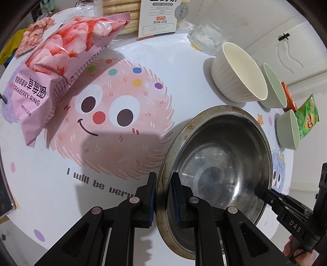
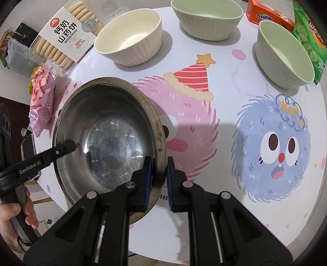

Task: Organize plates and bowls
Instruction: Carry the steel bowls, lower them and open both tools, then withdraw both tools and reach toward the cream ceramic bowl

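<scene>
A worn steel bowl (image 1: 216,163) (image 2: 114,131) sits on the cartoon-print table (image 1: 61,184). My left gripper (image 1: 163,178) straddles its left rim, one finger outside and one inside. The jaws stand narrowly open, with a thin gap at each pad. My right gripper (image 2: 159,161) is shut on the opposite rim, one pad against the inner wall. Each gripper's inner finger shows in the other view, over the bowl's hollow. Behind the steel bowl stand a cream ribbed bowl (image 1: 241,71) (image 2: 130,36) and two green ribbed bowls (image 2: 206,16) (image 2: 284,51), all upright and empty.
A pink strawberry-ring bag (image 1: 61,67) lies at the left. A biscuit pack (image 2: 63,34) is at the back. An Ovaltine box (image 2: 267,14) and a green chips bag (image 2: 308,34) flank the green bowls. A hand (image 2: 12,214) holds the left gripper's handle.
</scene>
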### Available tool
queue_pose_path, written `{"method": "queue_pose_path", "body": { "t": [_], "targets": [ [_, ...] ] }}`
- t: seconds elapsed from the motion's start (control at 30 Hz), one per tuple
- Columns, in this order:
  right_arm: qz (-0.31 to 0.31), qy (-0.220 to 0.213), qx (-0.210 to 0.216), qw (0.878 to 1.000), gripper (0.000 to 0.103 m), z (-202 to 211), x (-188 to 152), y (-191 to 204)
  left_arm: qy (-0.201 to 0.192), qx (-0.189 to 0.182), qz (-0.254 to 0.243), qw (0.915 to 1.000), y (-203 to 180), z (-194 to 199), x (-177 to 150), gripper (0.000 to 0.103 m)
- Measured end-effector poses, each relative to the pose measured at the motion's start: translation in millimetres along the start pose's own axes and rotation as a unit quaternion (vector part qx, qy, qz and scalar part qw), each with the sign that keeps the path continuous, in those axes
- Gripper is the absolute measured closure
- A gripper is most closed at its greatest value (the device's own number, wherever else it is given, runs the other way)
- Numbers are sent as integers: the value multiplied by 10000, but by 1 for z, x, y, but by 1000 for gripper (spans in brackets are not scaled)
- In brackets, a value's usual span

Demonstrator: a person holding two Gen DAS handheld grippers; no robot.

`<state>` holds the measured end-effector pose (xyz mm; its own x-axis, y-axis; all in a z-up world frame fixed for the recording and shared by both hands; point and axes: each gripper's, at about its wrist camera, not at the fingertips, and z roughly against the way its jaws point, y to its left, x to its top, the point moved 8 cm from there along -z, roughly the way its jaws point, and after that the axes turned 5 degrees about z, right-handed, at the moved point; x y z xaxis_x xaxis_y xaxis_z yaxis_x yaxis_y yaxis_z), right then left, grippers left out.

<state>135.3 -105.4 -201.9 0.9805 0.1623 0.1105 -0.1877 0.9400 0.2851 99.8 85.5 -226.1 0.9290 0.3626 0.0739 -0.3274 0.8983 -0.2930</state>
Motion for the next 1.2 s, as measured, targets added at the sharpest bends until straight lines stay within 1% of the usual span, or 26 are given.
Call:
{"method": "queue_pose_path", "body": {
  "t": [0.03, 0.07, 0.1, 0.13, 0.17, 0.2, 0.23, 0.27, 0.33, 0.4, 0.47, 0.5, 0.6, 0.63, 0.73, 0.83, 0.97, 1.2],
  "targets": [
    [8, 4, 16, 10000, 84, 0, 0, 0, -23, 27, 10, 10000, -1, 1, 1, 74],
    [16, 3, 17, 10000, 72, 1, 0, 0, -67, 77, 12, 9999, 0, 2, 2, 63],
    [20, 0, -6, 10000, 64, 1, 0, 0, -132, 113, 39, 9998, 2, 5, 2, 36],
    [4, -23, -9, 10000, 51, 3, -1, -1, -194, 87, 92, 9997, 3, 8, 2, 20],
    [-12, -44, 5, 10000, 47, 6, 0, -2, -242, 41, 152, 9996, 5, 12, 4, 19],
    [-24, -68, 6, 10000, 47, 8, 0, -4, -287, 13, 214, 9994, 6, 16, 5, 18],
    [-28, -89, -13, 10000, 44, 12, 0, -7, -321, 28, 255, 9992, 7, 20, 5, 16],
    [-24, -101, -29, 9999, 38, 16, 0, -10, -350, 56, 282, 9990, 8, 23, 5, 15],
    [-42, -153, -1, 9999, 35, 25, 2, -16, -447, 43, 340, 9984, 7, 33, 4, 6],
    [-94, -236, 123, 9996, 34, 35, 5, -22, -511, -2, 410, 9978, 4, 40, 4, 1],
    [-142, -298, 233, 9992, 21, 44, 9, -27, -549, -41, 471, 9974, -1, 46, 3, 0],
    [-191, -324, 348, 9987, 20, 49, 12, -30, -579, -40, 499, 9971, -3, 49, 3, 0],
    [-268, -343, 539, 9976, 19, 58, 18, -35, -660, -52, 549, 9963, -15, 56, 2, 0],
    [-268, -328, 609, 9972, 17, 61, 21, -37, -689, -28, 555, 9961, -19, 59, 2, 0],
    [-273, -257, 745, 9965, 2, 64, 26, -39, -709, 22, 521, 9961, -33, 63, 4, 0],
    [-250, -301, 774, 9962, 2, 68, 31, -40, -689, 170, 464, 9964, -42, 62, 5, 0],
    [-414, -372, 826, 9950, 2, 71, 42, -45, -601, 145, 404, 9973, -51, 61, 16, 0],
    [-847, -404, 791, 9924, 2, 62, 65, -46, -411, 80, 204, 9989, -65, 52, 56, 0]
  ]
}}
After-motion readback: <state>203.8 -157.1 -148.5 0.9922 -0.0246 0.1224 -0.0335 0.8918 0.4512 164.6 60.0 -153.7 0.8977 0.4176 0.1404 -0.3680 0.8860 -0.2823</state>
